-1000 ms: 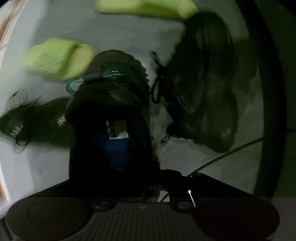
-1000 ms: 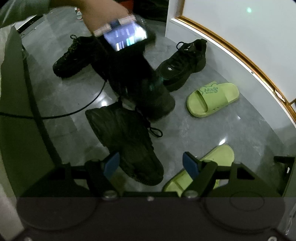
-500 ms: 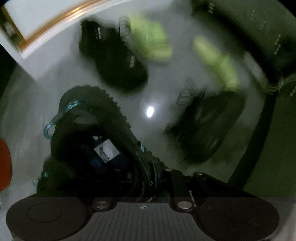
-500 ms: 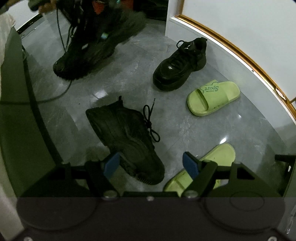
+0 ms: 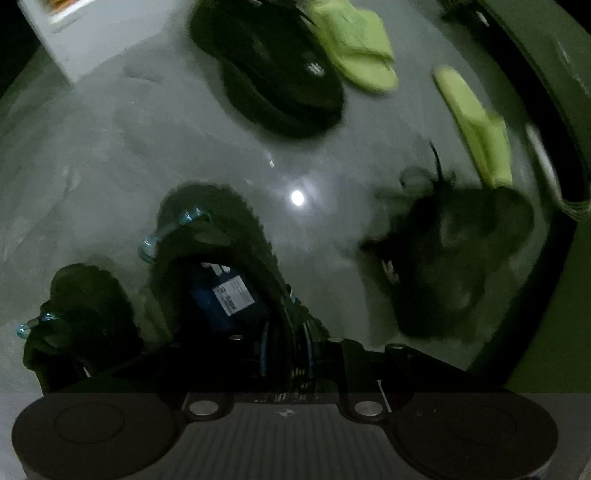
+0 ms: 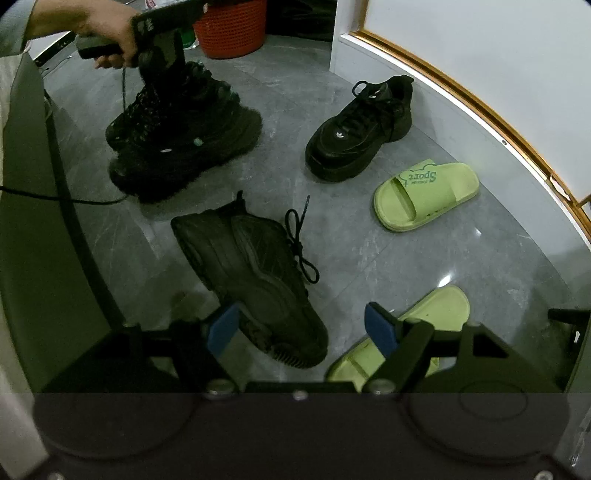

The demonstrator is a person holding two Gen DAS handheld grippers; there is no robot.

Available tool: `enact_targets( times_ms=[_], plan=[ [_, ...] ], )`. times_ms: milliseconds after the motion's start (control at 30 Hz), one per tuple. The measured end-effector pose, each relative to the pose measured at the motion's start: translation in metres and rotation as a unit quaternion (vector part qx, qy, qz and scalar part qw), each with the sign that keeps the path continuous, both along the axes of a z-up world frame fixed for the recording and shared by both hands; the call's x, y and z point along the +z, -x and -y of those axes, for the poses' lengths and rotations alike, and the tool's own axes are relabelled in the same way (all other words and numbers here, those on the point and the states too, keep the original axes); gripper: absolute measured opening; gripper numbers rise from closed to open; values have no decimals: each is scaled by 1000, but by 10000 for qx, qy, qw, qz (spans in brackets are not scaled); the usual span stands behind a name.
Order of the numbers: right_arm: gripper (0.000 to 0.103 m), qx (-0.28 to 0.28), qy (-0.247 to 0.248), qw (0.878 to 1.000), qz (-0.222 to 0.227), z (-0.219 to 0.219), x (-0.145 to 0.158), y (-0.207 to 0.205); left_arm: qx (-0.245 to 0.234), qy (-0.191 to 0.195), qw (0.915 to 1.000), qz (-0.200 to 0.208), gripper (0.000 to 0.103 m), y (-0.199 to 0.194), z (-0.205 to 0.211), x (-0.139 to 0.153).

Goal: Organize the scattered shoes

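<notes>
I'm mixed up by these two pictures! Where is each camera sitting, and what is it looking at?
Left wrist: on the left gripper, looking down at its held black sneaker.
Right wrist: on the open right gripper, facing the tipped sneaker; a hand shows.
Both see the upright sneaker and green slides.

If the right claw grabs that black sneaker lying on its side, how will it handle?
The black sneaker has a chunky sole, so probably heavy for its size and stiff there. Its loose laces will likely dangle and might snag.
</notes>
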State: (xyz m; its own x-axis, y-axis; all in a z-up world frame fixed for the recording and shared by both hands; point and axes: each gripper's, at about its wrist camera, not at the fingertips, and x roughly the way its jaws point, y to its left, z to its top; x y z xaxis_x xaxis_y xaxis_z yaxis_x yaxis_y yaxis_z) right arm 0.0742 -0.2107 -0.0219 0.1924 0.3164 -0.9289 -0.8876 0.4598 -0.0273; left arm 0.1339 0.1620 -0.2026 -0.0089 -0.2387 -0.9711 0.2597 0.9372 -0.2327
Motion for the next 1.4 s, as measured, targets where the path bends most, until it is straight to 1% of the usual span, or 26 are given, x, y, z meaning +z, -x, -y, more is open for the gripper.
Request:
enact_targets(
  times_ms=[67,133,200,233,333,400,433,500,533,567,600,700,733,800,867,900,933,1000,1033,1067,1133,1167,1233,1267,1333,1400],
  plan=[
    [74,1,2,10000,1,2,1,0,-198,-57,9998,-28,18,0,6,2],
    [74,2,3,10000,1,4,3,1,-285,-201,9994,62,32,1,11,8],
    [74,3,5,10000,2,6,4,1,-247,-248,9993,159,51,2,10,19],
    [74,3,5,10000,2,7,5,2,-259,-276,9992,120,53,2,9,21],
    [74,10,3,10000,-8,-20,-9,0,-597,-911,9938,-234,53,10,9,19],
    [74,11,-12,10000,0,-20,-8,-1,-1016,-1530,9807,-663,52,26,6,14],
    [74,7,-19,10000,4,-19,-7,-1,-1118,-1607,9771,-831,52,33,4,15],
    [74,-4,-28,10000,3,-18,-6,-1,-1542,-1881,9591,-1449,52,63,-2,27],
    [74,-12,-30,10000,-6,-18,-6,-1,-1680,-2067,9517,-1527,52,78,-5,36],
    [74,-27,-30,10000,-20,-17,-6,-2,-1705,-2211,9482,-1512,53,90,-8,44],
    [74,-46,-26,10000,-38,-16,-6,-2,-1653,-2260,9495,-1416,53,102,-12,55],
    [74,-69,-23,10000,-50,-15,-6,-2,-1079,-1839,9714,-1042,57,131,-29,91],
    [74,-74,-23,10000,-51,-14,-6,-2,-1016,-1835,9717,-1083,58,138,-34,93],
    [74,-83,-23,9999,-52,-13,-6,-2,-1006,-2078,9618,-1474,58,162,-50,88],
    [74,-93,-23,9999,-53,-12,-6,-2,-1051,-2354,9452,-2004,58,178,-63,67],
    [74,-98,-23,9999,-54,-11,-6,-1,-1023,-2424,9397,-2184,58,185,-71,58],
    [74,-102,-23,9999,-54,-11,-6,-1,-914,-2399,9402,-2236,58,187,-78,55],
    [74,-112,-23,9999,-55,-10,-6,-1,-292,-2080,9534,-2164,58,191,-110,50],
    [74,-117,-22,9999,-56,-9,-6,-1,63,-1876,9620,-1984,58,190,-123,55],
    [74,-122,-22,9999,-57,-9,-6,-1,706,-1550,9714,-1654,58,187,-148,67],
    [74,-131,-22,9999,-58,-8,-5,0,1169,-1788,9672,-1378,58,186,-175,77],
    [74,-136,-22,9999,-58,-7,-5,0,1366,-2047,9637,-1039,58,186,-189,88],
    [74,-146,-22,9999,-60,-6,-5,0,1952,-1475,9682,-520,62,181,-201,103],
    [74,-151,-22,9999,-60,-6,-5,0,2174,-1186,9684,-289,75,178,-204,109],
    [74,-160,-22,9999,-61,-5,-5,1,2041,-1099,9728,7,79,167,-191,112],
    [74,-170,-21,9998,-63,-4,-5,1,1599,-1024,9814,288,80,147,-164,108]
  ],
)
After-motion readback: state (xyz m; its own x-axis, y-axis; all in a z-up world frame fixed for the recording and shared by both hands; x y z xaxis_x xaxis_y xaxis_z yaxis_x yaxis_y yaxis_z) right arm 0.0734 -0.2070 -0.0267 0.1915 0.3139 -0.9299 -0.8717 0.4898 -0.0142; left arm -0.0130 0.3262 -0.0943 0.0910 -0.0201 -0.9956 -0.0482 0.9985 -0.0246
